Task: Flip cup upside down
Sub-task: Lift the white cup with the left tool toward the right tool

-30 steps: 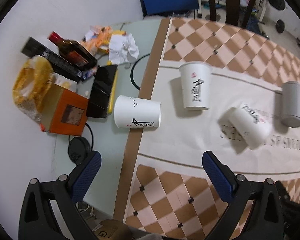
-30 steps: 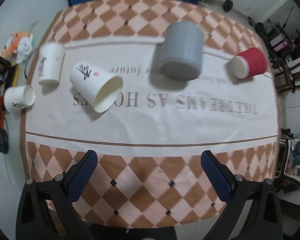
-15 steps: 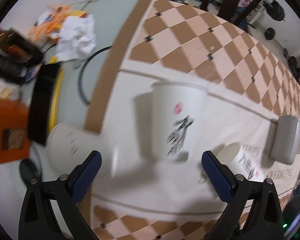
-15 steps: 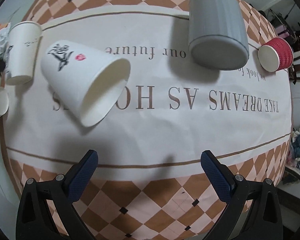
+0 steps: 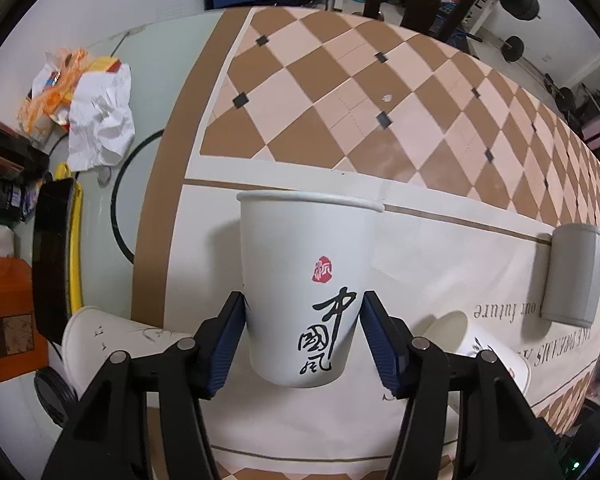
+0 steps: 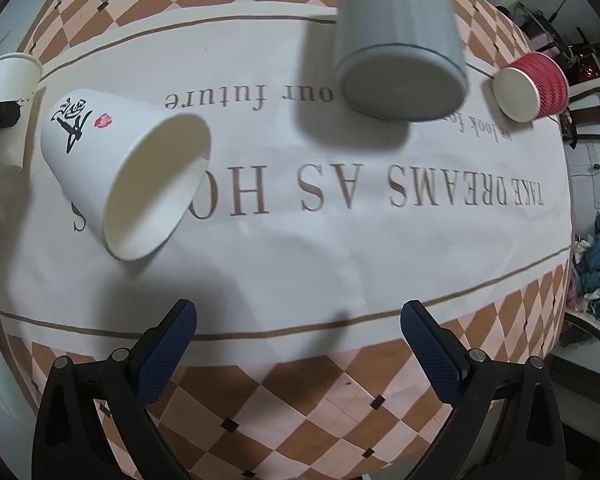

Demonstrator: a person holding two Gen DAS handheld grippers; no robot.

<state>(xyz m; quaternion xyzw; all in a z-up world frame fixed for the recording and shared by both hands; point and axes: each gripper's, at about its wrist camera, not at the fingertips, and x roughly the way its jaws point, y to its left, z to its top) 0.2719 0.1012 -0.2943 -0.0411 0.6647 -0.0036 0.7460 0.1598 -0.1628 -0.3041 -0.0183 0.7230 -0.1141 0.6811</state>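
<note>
An upright white paper cup [image 5: 306, 292] with black calligraphy and a red seal stands on the tablecloth. My left gripper [image 5: 303, 334] is shut on its lower half, both blue pads against its sides. The same cup shows at the far left of the right wrist view [image 6: 8, 112]. My right gripper [image 6: 298, 344] is open and empty above the cloth. A second white paper cup [image 6: 128, 176] lies on its side ahead-left of it, mouth toward me.
A third white cup [image 5: 112, 344] lies on its side at the left. A grey cup [image 6: 400, 40] and a red ribbed cup [image 6: 534, 86] lie on their sides farther back. Clutter of boxes, a black phone [image 5: 54, 256] and crumpled paper [image 5: 100, 120] fills the left table end.
My left gripper moved in on the upright white cup and closed on it. My right gripper moved forward and lower toward the tipped white cup, staying open.
</note>
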